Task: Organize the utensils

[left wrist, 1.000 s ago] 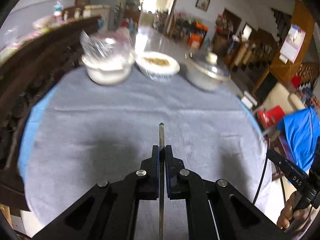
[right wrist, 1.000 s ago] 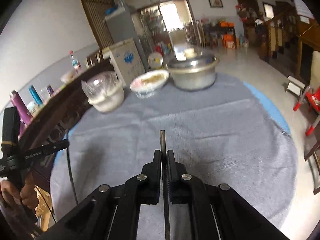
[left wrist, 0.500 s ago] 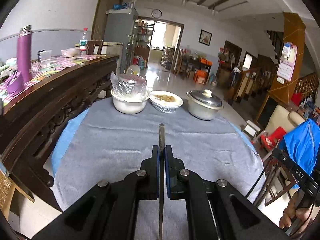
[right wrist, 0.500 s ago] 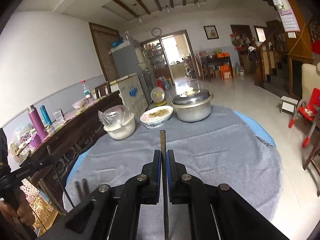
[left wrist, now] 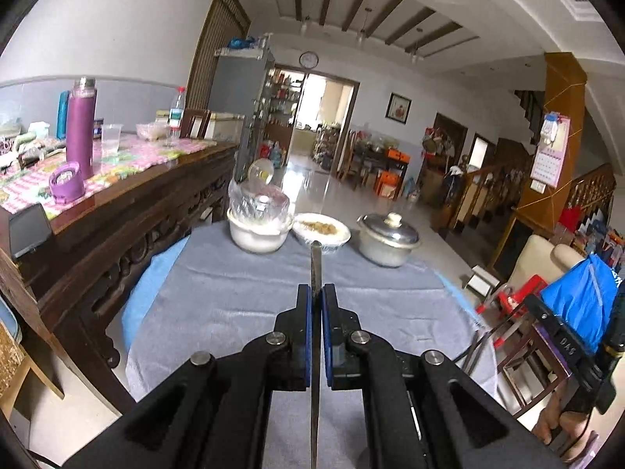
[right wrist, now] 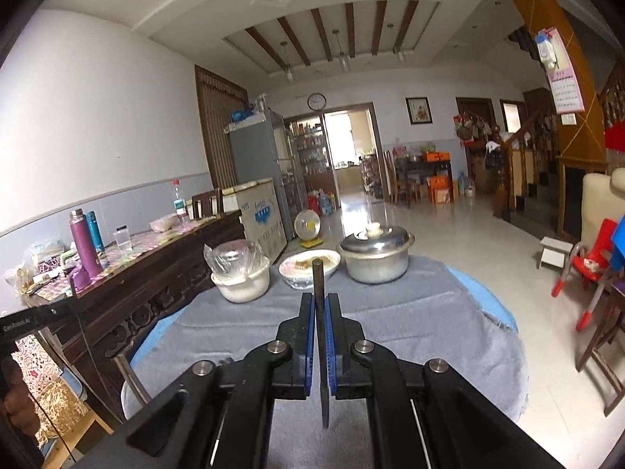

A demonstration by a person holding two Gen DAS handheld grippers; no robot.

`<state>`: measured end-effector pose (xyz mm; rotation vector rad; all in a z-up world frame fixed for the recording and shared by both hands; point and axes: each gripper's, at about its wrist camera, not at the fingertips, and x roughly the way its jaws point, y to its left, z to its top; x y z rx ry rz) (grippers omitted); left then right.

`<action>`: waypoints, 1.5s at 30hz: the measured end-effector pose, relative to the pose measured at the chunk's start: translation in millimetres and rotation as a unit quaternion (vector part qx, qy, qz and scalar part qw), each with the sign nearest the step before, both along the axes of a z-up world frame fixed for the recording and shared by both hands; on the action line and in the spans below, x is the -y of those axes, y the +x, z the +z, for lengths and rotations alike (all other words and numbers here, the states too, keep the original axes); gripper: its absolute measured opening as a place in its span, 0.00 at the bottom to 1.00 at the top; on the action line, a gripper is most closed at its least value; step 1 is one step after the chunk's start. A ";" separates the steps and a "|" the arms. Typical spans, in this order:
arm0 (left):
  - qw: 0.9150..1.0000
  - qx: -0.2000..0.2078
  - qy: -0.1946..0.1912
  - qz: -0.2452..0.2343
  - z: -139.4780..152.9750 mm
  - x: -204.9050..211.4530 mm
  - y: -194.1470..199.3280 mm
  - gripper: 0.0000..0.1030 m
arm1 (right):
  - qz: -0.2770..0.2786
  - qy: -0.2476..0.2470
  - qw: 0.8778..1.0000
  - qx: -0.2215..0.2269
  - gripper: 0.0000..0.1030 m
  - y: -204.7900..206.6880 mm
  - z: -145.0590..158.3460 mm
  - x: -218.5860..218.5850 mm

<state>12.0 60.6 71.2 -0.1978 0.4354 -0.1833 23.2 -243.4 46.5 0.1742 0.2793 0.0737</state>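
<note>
two grippers were in play, each clamped on one thin metal utensil, two utensils in all. the left gripper [left wrist: 316, 293] had its blue-lined jaws pressed nearly together on a flat utensil handle [left wrist: 315, 269] held on edge, the tip reaching forward past the fingertips and the rest running back between the black arms; which kind of utensil it was could not be told. the right gripper [right wrist: 321, 301] was likewise squeezed narrow on a dark utensil shaft [right wrist: 318, 277], its blunt end pointing toward the far side of the table, its near end hanging below the pads. both utensils were carried above a round table under a grey cloth [left wrist: 242, 297], over a blue cover showing at the edges. three dishes stood in a row at the far edge: on the left a white bowl [left wrist: 258, 234] topped with crinkled clear plastic, in the middle a shallow bowl of brownish food [left wrist: 322, 230], on the right a metal pot [left wrist: 386, 240] with a knobbed lid. the three sat close together, well apart from the grippers. left of the table ran a dark carved sideboard [left wrist: 129, 211] bearing one purple flask [left wrist: 80, 133]. at the far right of the left view, a hand [left wrist: 562, 426] gripped the other tool's handle.
</note>
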 end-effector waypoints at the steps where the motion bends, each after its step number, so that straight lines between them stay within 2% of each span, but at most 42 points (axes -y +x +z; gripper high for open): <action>1: 1.000 0.006 0.000 -0.002 3.8 0.6 -3.5 0.05 | 0.000 -0.001 1.000 0.003 0.06 -2.4 1.5 0.0; 9: 0.999 0.042 -0.004 -0.029 33.8 11.8 -26.5 0.05 | 0.008 -0.002 1.000 0.021 0.06 -16.7 14.2 3.7; 18: 0.997 0.060 -0.015 -0.050 49.0 24.3 -33.5 0.05 | 0.017 0.014 0.998 0.052 0.06 -33.1 30.6 10.8; 31: 0.995 0.047 -0.021 -0.084 49.5 55.4 -30.4 0.05 | 0.037 0.012 0.997 0.067 0.06 -46.4 43.3 3.9; 45: 0.995 0.036 -0.017 -0.093 47.3 71.9 -21.4 0.05 | 0.056 0.017 0.994 0.088 0.06 -51.9 61.8 -4.2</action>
